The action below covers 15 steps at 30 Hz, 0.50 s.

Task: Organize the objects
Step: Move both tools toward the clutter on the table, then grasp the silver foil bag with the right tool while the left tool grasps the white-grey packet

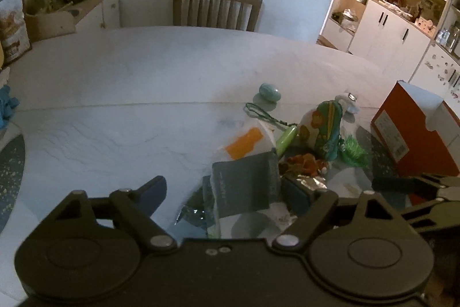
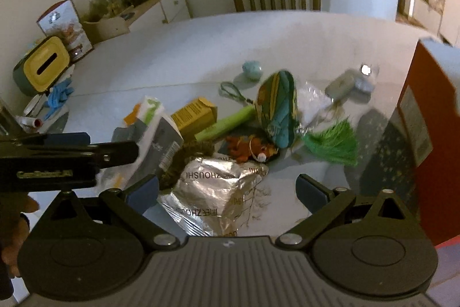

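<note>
Both claws hang above a heap of small things on a pale surface [image 1: 120, 82]. Left claw [image 1: 230, 192] has its jaws spread wide — a grey packet [image 1: 244, 186] stands between the blue fingers [image 1: 152, 189], but neither pad visibly presses it, so whether it is touched I cannot tell. Right claw [image 2: 227, 192] is also wide, gripping nothing, with a crinkled silver foil bag [image 2: 212, 192] lying on the surface under the gap between its fingers.

In the right wrist view the heap spreads beyond the foil bag: a yellow carton [image 2: 195, 112] to the far left of it, a green stick [image 2: 227, 121] running from the carton toward a blue-green patterned pouch [image 2: 279, 108], and a small orange toy [image 2: 247, 150] just beyond the bag's far edge. A green tassel [image 2: 333, 144] lies right of the toy, near a clear wrapper [image 2: 313, 102]. Farther off sit a pale blue pebble-like thing [image 2: 251, 69] and a blurred grey-white object [image 2: 348, 85].

A red box [image 2: 425, 134] stands upright at the right edge of the surface, close beside the heap. At the far left are a yellow-lidded container [image 2: 43, 65] and blue gloves [image 2: 59, 95], well apart from the heap. A wooden chair [image 1: 217, 6] stands at the far side of the surface — behind it a plain wall, and a low cabinet [image 1: 95, 5] to the left loaded with jars.
</note>
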Tool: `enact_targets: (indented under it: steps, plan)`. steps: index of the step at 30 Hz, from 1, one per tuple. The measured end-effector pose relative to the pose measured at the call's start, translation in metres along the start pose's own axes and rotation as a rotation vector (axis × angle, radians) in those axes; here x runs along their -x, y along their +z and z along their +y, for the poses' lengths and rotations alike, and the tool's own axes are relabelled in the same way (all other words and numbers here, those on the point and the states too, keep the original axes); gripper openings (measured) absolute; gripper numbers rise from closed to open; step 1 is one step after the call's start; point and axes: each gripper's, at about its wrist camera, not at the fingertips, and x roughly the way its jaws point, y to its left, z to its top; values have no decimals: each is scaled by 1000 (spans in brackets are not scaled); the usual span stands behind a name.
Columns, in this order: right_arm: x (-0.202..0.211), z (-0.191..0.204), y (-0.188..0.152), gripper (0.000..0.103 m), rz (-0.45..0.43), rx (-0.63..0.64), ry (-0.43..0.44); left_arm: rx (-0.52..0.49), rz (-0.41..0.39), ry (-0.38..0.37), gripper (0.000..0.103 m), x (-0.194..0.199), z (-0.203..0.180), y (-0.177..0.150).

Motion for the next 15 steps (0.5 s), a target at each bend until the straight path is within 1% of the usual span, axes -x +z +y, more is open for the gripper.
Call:
enact_targets:
  steps: [4, 6, 9, 11, 15]
  plan:
    - [-9, 1, 0, 101, 32, -18, 4, -16, 15, -17, 83, -6, 6, 2]
    - [-15, 1, 0, 101, 46, -29, 3, -4, 29, -34, 84, -10, 9, 3]
    - [-23, 3, 1, 93, 68, -37, 8, -23, 41, -49, 82, -15, 9, 4]
    - [-26, 5, 1, 89, 75, -36, 10, -26, 46, -66, 72, -17, 9, 5]
    - [-31, 9, 2, 84, 91, -51, 25, -18, 59, -98, 62, -20, 11, 5]
